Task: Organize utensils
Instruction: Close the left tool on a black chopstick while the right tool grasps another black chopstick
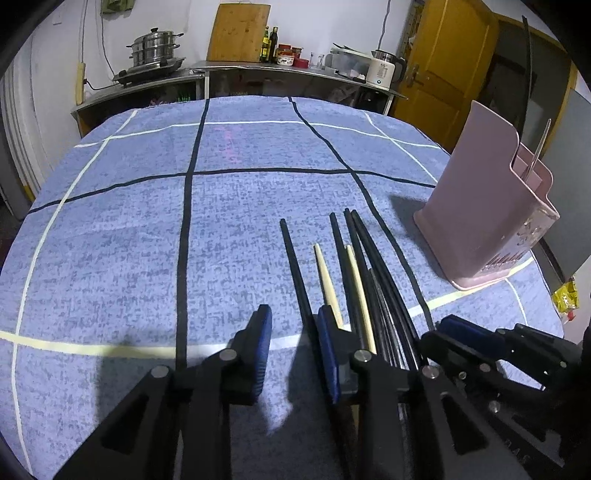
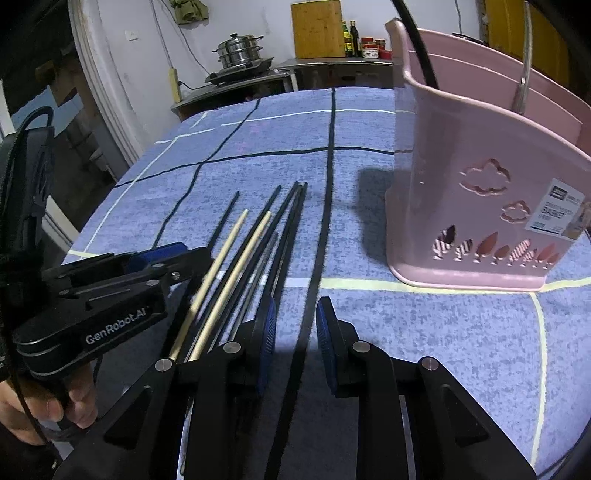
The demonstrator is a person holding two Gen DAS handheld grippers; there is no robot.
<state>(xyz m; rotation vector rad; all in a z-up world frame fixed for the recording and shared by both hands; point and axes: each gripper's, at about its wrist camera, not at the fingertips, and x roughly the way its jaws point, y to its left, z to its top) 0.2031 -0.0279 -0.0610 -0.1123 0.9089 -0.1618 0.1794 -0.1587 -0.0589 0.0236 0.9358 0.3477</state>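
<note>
Several black chopsticks and two pale wooden chopsticks lie side by side on the blue checked tablecloth. In the right wrist view the black ones and the wooden ones run toward me. My left gripper is open just above the cloth at their near ends; the leftmost black chopstick runs under its right pad. My right gripper is open over a black cloth stripe, right of the bundle. The pink utensil holder stands at the right with a metal utensil in it.
A hand holds the left gripper. The right gripper sits close beside the left one. Beyond the table a counter carries a steamer pot, a cutting board and a kettle. A yellow door is behind.
</note>
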